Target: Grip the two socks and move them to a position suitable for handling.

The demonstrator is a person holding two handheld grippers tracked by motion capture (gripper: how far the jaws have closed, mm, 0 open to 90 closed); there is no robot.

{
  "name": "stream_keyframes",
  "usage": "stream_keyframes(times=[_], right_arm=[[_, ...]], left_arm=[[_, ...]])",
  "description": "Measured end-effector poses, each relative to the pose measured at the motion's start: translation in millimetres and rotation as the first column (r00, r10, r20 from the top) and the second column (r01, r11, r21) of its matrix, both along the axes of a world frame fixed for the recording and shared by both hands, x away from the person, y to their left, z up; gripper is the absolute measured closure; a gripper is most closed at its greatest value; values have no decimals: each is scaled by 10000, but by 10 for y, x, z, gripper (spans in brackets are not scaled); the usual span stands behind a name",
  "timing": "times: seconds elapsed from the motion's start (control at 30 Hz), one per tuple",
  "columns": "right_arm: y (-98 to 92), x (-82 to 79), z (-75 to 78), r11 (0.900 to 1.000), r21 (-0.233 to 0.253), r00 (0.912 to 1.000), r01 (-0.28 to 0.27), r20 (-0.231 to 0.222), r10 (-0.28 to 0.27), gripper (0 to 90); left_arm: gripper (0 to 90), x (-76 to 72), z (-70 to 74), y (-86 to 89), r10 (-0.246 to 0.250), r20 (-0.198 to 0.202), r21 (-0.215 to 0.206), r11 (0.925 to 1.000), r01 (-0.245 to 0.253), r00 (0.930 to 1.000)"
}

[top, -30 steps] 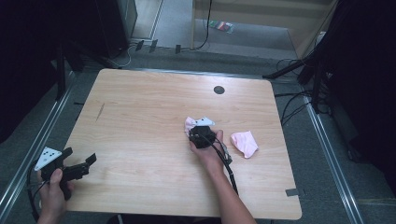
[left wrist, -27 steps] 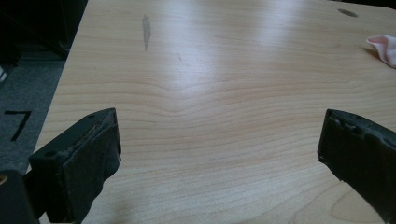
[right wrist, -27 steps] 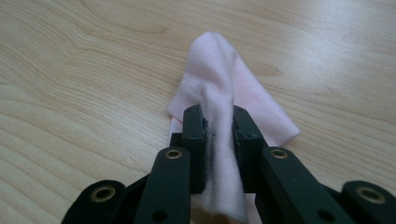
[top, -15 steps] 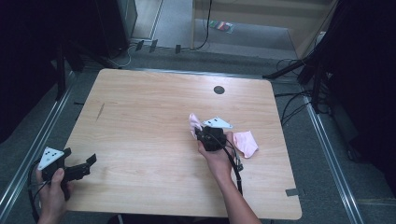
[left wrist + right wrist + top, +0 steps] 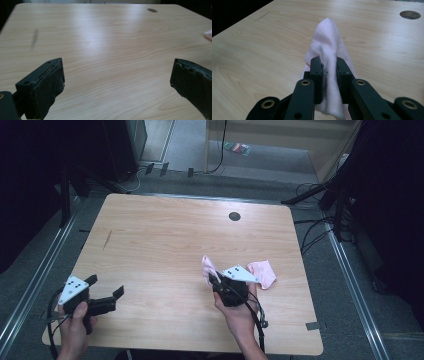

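While the right hand-held gripper [image 5: 215, 281] shows in the high view near the middle of the worktop [image 5: 165, 240], its jaws are clamped on a pink cloth [image 5: 207, 267] that stands up from them, clear of the wood, probably so it can be carried or shaken out. A second pink cloth [image 5: 263, 271] lies flat just beside that hand, toward the right edge. The left hand-held gripper [image 5: 105, 292] hovers near the front left corner, well apart from both cloths, apparently held out of the way until needed.

From the left gripper view, the two black jaws stand wide apart with bare worktop [image 5: 105, 50] between them, holding nothing; a sliver of pink cloth [image 5: 208, 35] shows at the far right edge.

Looking along the right gripper view, the jaws pinch a fold of the pink cloth [image 5: 328, 40], which rises to a peak beyond the fingertips [image 5: 315, 65] and drapes down below them, a mid-cloth grip that lets both ends hang free.
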State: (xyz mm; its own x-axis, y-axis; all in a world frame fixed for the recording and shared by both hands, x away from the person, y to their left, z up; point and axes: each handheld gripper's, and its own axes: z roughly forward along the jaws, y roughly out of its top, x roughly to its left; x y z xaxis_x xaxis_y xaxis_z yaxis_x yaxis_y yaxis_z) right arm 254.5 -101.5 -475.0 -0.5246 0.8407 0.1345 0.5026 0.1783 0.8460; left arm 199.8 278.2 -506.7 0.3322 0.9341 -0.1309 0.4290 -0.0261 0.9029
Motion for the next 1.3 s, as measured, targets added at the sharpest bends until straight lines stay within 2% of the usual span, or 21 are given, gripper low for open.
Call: stream_keyframes(times=[0.07, 0.1, 0.13, 0.23, 0.33, 0.47, 0.57, 0.63, 0.73, 0.8, 0.87, 0.97, 1.03, 1.07, 1.1, 1.13, 1.17, 1.2, 1.23, 1.27, 1.3], right_arm=[[8, -86, -23, 10000, 56, 10000, -6, -70, 7, 799], [21, -168, -49, 9999, 108, 9999, -41, -127, 42, 798], [21, -168, -49, 9999, 108, 9999, -41, -127, 42, 798], [83, -359, -114, 9999, 5, 9997, -129, -230, 129, 797], [121, -411, -149, 9996, -187, 9995, -220, -220, 216, 797], [182, -454, -254, 9992, -333, 9993, -215, -311, 205, 796], [217, -477, -339, 9994, -332, 9992, -17, -404, 4, 797], [283, -527, -421, 9980, -632, 9988, 54, -488, -85, 794], [303, -531, -469, 9989, -432, 9974, 200, -676, -229, 742], [302, -500, -498, 9997, 107, 9961, 205, -864, -195, 553], [255, -483, -459, 9975, 685, 9952, 160, -973, -93, 466], [133, -486, -357, 9949, 989, 9982, 214, -576, -157, 496], [7, -470, -305, 9930, 1138, 9977, -316, -553, 381, 625], [7, -470, -305, 9930, 1138, 9977, -316, -553, 381, 625], [7, -480, -332, 9919, 723, 9919, -1042, -653, 1089, 691], [7, -480, -332, 9919, 723, 9919, -1042, -653, 1089, 691], [63, -509, -375, 9842, 261, 9821, -1752, -655, 1765, 696], [63, -509, -375, 9842, 261, 9821, -1752, -655, 1765, 696], [145, -560, -424, 9610, -28, 9580, -2765, -796, 2754, 634], [145, -560, -424, 9610, -28, 9580, -2765, -796, 2754, 634], [229, -612, -467, 9393, -679, 9395, -3363, -925, 3297, 505]], left_arm=[[0, 8, 22, -172, -374, 18, 60, 9993, 374, 9993], [0, 28, 32, -338, -768, 14, 93, 9970, 768, 9970], [0, 28, 32, -338, -768, 14, 93, 9970, 768, 9970], [0, 81, 41, -616, -1325, 24, 54, 9912, 1324, 9912], [0, 111, 48, -721, -1447, 10, -82, 9894, 1447, 9895], [0, 139, 33, -887, -1595, 14, -535, 9858, 1593, 9872], [0, 116, -31, -988, -1812, -81, -433, 9826, 1807, 9834], [0, 96, -92, -1023, -1958, -171, -224, 9805, 1954, 9805], [0, 81, -118, -1018, -2016, -201, -272, 9792, 2011, 9793], [0, 66, -148, -1002, -2056, -264, -61, 9786, 2055, 9783], [0, 58, -170, -983, -2018, -304, 44, 9794, 2020, 9790], [0, 62, -188, -928, -1973, -404, -24, 9803, 1974, 9795], [0, 70, -197, -917, -1966, -506, 12, 9804, 1969, 9792], [0, 70, -197, -917, -1966, -506, 12, 9804, 1969, 9792], [0, 74, -205, -921, -1937, -544, -18, 9810, 1939, 9796], [0, 74, -205, -921, -1937, -544, -18, 9810, 1939, 9796], [0, 75, -212, -932, -1961, -604, -3, 9805, 1965, 9787], [0, 75, -212, -932, -1961, -604, -3, 9805, 1965, 9787], [0, 74, -216, -939, -1940, -607, 28, 9809, 1945, 9791], [0, 70, -219, -944, -1976, -634, 21, 9802, 1981, 9782], [0, 67, -225, -950, -2044, -659, 75, 9787, 2053, 9767]])
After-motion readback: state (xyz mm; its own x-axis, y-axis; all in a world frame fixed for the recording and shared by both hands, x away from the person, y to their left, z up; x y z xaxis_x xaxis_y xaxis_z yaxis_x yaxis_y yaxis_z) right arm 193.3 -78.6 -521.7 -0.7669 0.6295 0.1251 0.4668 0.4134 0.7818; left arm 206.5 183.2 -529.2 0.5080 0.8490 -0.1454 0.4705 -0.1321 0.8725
